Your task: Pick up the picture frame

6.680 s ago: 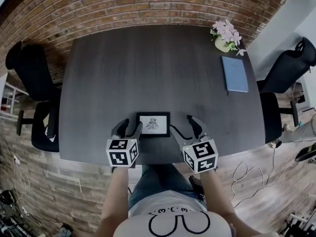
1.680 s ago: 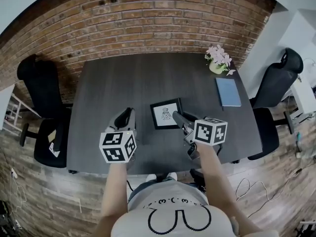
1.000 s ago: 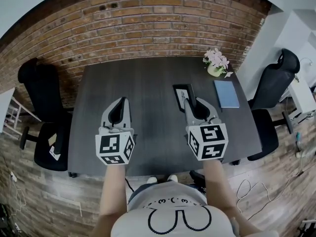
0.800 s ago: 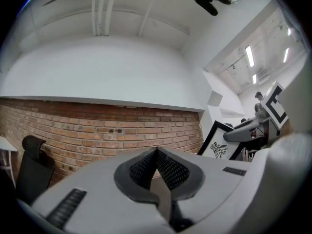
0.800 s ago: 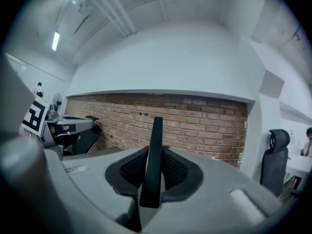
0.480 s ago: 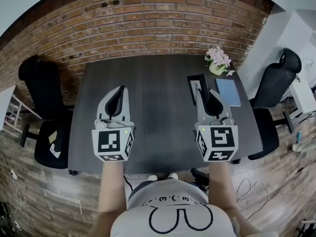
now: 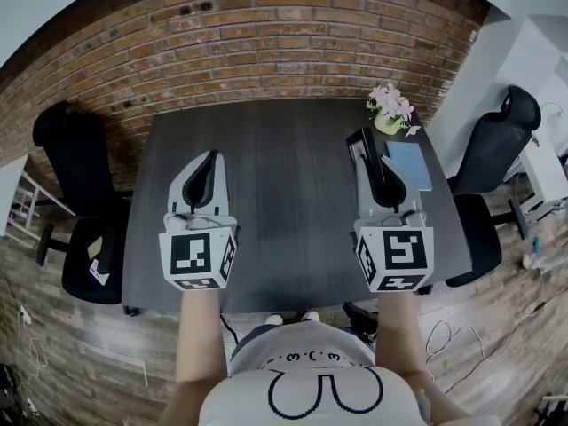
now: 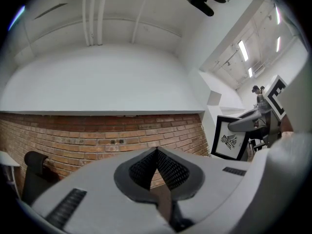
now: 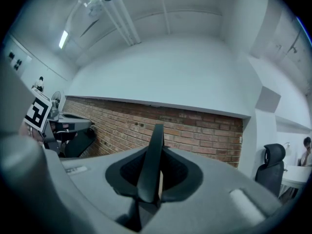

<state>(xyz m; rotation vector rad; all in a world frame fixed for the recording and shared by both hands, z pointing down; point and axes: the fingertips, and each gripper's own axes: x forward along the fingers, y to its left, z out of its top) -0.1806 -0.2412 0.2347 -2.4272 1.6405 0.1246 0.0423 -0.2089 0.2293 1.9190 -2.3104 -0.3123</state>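
Showing pick-up essentially done: picture frame (image 8: 229, 139) pinched edge-on in right claw (image 9: 155, 177), held upright, judged clear of surface (image 7: 284, 176); only steady holding judged left.
- Left claw (image 8: 157, 154): pressed together, nothing held.
- Frame: thin, flat, rectangular; black matte moulding, white mat, small dark bird-like print.
- Claw pads: dark, cross-hatched, rubbery-looking.
- Surface: dark grey wood grain, rectangular, rounded corners.
- Brick wall (image 7: 266, 34): rough, red-brown, behind surface.
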